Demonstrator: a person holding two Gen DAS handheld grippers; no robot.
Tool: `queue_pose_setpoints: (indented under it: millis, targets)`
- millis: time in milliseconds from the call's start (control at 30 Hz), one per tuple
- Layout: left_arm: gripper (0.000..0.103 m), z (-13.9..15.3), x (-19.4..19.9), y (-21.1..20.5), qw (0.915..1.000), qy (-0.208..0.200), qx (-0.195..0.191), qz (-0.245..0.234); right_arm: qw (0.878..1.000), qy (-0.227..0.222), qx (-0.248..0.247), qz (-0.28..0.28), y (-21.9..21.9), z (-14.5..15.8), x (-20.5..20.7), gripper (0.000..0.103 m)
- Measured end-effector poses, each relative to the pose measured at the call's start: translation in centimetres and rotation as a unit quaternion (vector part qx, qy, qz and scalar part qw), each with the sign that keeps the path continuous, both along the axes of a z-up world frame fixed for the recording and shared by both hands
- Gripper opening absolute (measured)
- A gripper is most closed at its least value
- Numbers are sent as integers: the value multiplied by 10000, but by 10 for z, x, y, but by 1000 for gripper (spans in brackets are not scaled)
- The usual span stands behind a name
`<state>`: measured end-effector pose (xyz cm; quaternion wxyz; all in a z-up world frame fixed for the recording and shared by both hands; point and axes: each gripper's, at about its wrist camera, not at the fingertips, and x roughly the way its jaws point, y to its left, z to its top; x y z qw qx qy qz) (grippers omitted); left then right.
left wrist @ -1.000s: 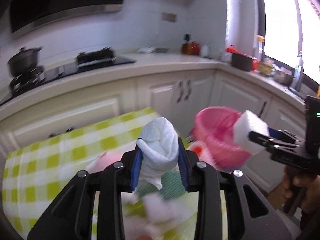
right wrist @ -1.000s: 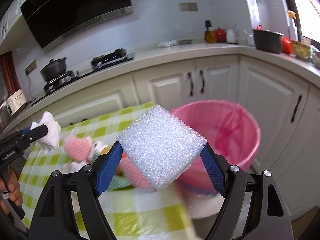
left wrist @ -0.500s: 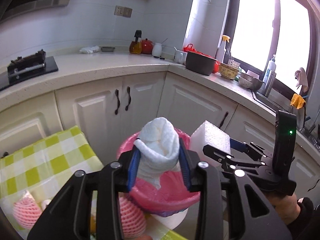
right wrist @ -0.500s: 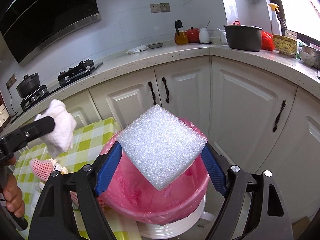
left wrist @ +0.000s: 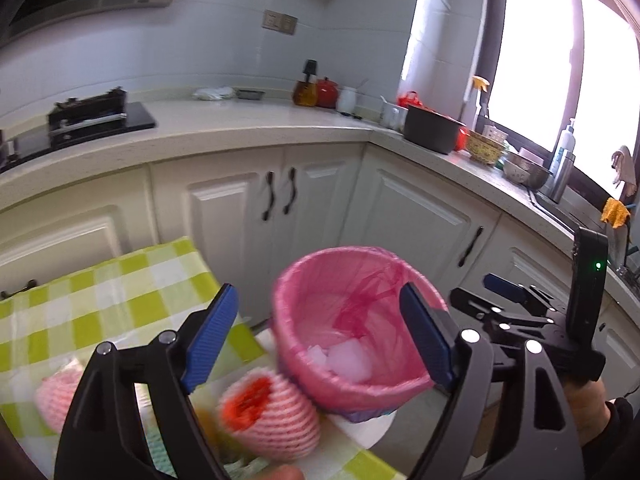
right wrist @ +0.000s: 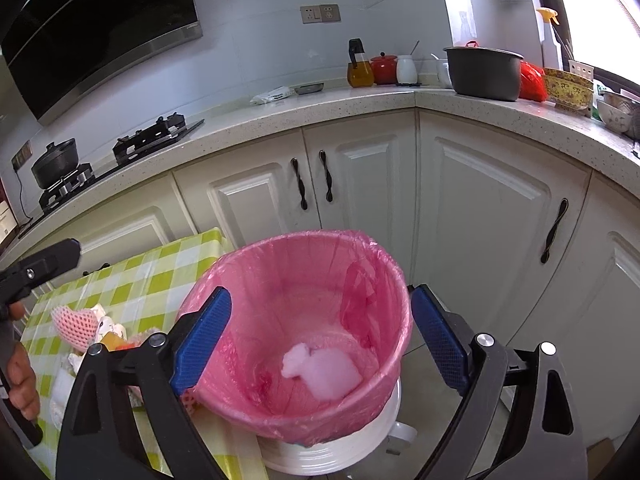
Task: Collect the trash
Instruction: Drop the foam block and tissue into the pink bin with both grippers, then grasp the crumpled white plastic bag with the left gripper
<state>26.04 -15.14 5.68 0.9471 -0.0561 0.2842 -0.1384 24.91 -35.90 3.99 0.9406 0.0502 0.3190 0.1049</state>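
A white bin lined with a pink bag stands on the floor beside the table; it also shows in the left wrist view. The white foam block and the white tissue wad lie at its bottom, also seen in the left wrist view. My right gripper is open and empty above the bin. My left gripper is open and empty over the bin's near rim. Pink foam fruit nets lie on the green checked table.
More trash, with a pink net, lies on the table's cloth. White cabinets and a counter with a pot, jars and a stove stand behind. The right gripper's body is right of the bin.
Both grippers opened over the bin. The tissue left the left gripper and the foam block left the right gripper; both now lie in the bin.
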Motion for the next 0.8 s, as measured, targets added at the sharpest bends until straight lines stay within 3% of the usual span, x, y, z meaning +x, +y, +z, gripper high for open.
queue_pose_setpoints:
  millis: [267, 467, 800]
  targets:
    - [86, 6, -73, 75, 9948, -182, 522, 851, 9998, -97, -37, 160, 31, -1, -51, 86]
    - [87, -1, -124, 128, 9881, -127, 743, 1344, 9987, 71, 104, 486, 62, -7, -81, 87]
    - [87, -44, -195, 201, 9805, 362, 602, 1836, 9939, 546, -26, 954, 125, -34, -118, 87]
